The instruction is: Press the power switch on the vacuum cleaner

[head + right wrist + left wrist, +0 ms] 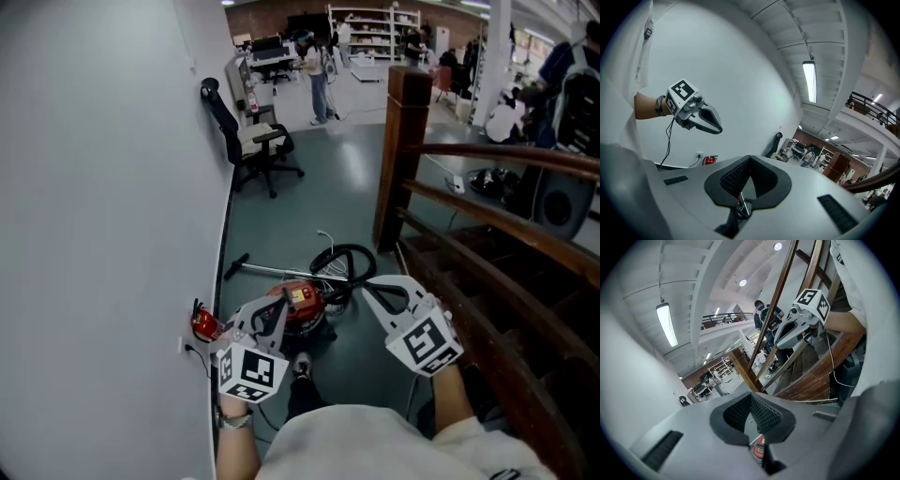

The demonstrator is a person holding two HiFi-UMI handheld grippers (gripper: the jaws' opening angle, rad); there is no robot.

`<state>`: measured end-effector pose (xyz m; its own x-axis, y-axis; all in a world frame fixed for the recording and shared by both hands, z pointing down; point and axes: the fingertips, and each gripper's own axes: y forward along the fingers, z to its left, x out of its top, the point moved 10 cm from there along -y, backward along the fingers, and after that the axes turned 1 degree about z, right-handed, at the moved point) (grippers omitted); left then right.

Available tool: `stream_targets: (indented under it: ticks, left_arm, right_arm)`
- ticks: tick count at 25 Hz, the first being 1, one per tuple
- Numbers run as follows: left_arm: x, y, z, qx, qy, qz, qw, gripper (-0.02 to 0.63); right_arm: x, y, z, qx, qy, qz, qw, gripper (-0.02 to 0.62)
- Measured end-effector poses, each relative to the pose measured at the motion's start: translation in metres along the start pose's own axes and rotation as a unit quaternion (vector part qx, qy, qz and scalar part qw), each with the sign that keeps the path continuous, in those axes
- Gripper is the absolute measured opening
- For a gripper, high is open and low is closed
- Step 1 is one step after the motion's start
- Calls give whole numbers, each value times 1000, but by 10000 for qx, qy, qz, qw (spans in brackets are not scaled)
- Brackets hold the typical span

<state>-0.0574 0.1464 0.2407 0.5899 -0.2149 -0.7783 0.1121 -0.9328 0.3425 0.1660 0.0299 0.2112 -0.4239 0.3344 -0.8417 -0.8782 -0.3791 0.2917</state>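
Observation:
The red vacuum cleaner lies on the grey floor below me, with its black hose coiled behind it and a metal wand running left. Both grippers hang in the air well above it, touching nothing. My left gripper is over the vacuum's left side with its jaws shut and empty. My right gripper hovers to the vacuum's right, also shut with nothing held. A red sliver of the vacuum shows under the closed pads in the left gripper view. I cannot make out the power switch.
A white wall runs along the left, with a red fire extinguisher and a socket at its foot. A wooden stair railing and its post stand on the right. A black office chair and several people are farther back.

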Motion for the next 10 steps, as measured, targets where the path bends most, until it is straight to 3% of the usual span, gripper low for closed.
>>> stream_targets:
  ticks: [10]
  left_arm:
    - [-2,1,-5,-73,-50,75,9999,2]
  right_arm:
    - [-4,0,2,52,33,66,10000,28]
